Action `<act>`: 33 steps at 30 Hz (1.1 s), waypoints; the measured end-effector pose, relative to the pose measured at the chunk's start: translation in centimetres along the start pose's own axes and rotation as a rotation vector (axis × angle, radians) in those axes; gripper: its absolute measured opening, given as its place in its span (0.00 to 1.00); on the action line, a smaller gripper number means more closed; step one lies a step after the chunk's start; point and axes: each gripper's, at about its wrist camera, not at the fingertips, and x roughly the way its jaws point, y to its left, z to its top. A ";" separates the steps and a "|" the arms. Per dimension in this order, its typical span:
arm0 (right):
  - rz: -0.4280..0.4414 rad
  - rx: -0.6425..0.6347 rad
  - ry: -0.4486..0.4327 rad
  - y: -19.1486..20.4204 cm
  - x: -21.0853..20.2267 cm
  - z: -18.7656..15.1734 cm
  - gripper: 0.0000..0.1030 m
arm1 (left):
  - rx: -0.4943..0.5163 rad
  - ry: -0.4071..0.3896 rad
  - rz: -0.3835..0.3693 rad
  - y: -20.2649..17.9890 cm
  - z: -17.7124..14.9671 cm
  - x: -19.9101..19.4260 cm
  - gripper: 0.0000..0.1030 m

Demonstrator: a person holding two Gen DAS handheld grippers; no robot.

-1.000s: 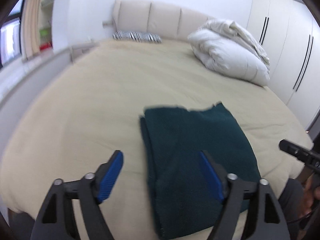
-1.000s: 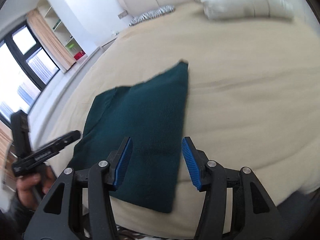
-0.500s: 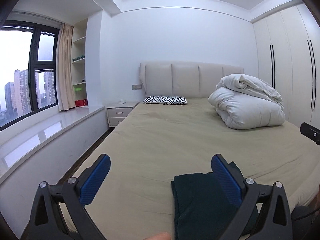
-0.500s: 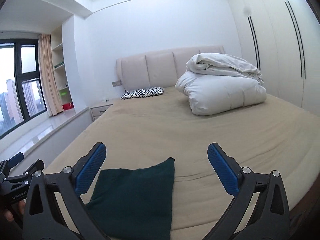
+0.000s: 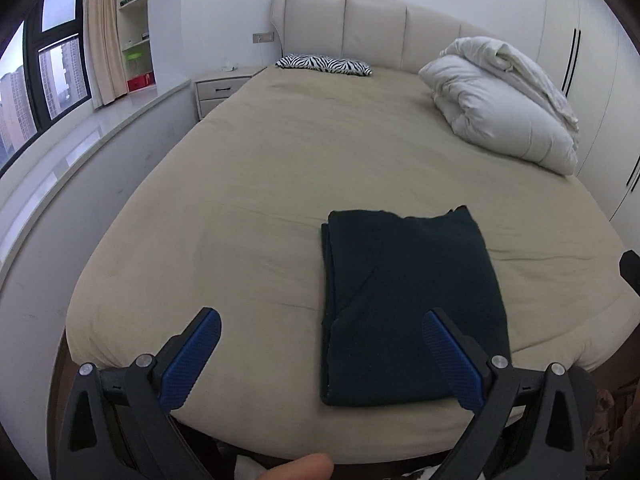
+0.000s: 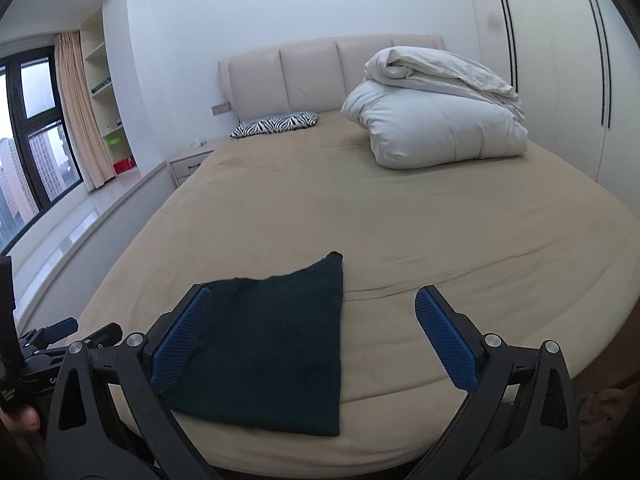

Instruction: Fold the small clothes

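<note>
Folded dark green garment [image 5: 412,304] lies flat on the bed [image 5: 280,184], near the foot edge, right of centre in the left wrist view. Its near hem stops just short of the mattress edge; its left side shows stacked fold layers, and the far right corner pokes up slightly.

Left tool [image 5: 320,356]: jaws have just been opening and stand wide apart, nothing between the blue pads, held above the foot of the bed and clear of the cloth. A fingertip [image 5: 296,470] shows at the bottom edge of this view.

Right tool [image 6: 312,336]: jaws have just been opening, wide apart, empty, not touching the garment, which sits below and to the left of its gap.

Open room: a broad bare stretch of beige sheet to the left of the garment and beyond it up to the headboard [image 5: 360,28].

Occupied: white duvet bundle [image 5: 504,108] at the far right, zebra-print pillow [image 5: 324,65] against the headboard.

Bounds: window ledge [image 5: 60,160] along the left side, wardrobe doors [image 6: 560,80] along the right.
</note>
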 end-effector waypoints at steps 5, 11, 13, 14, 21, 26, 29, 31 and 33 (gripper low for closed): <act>-0.012 -0.007 0.127 1.3 1.9 -2.7 1.00 | 0.028 0.013 0.008 -0.5 -0.5 0.0 1.00; -0.049 -0.013 0.219 2.1 4.8 -4.3 1.00 | 0.028 0.009 0.003 -0.1 -0.6 -0.3 1.00; -0.073 -0.026 0.230 2.3 5.4 -4.7 1.00 | 0.021 0.003 -0.004 0.1 -0.8 -0.4 1.00; -0.078 -0.028 0.234 2.3 5.6 -4.8 1.00 | 0.021 0.004 -0.004 0.2 -0.9 -0.3 1.00; -0.078 -0.034 0.248 2.6 6.3 -5.1 1.00 | 0.019 0.012 0.007 0.4 -1.2 0.1 1.00; -0.069 -0.039 0.260 2.7 6.6 -5.2 1.00 | 0.012 0.017 0.007 0.6 -1.2 0.5 1.00; -0.065 -0.042 0.267 2.7 6.6 -5.1 1.00 | 0.010 0.021 0.006 0.7 -1.3 0.6 1.00; -0.062 -0.045 0.271 2.8 6.7 -5.2 1.00 | 0.010 0.019 0.006 0.7 -1.2 0.6 1.00; -0.060 -0.046 0.276 2.8 6.9 -5.3 1.00 | 0.011 0.020 0.006 0.7 -1.3 0.6 1.00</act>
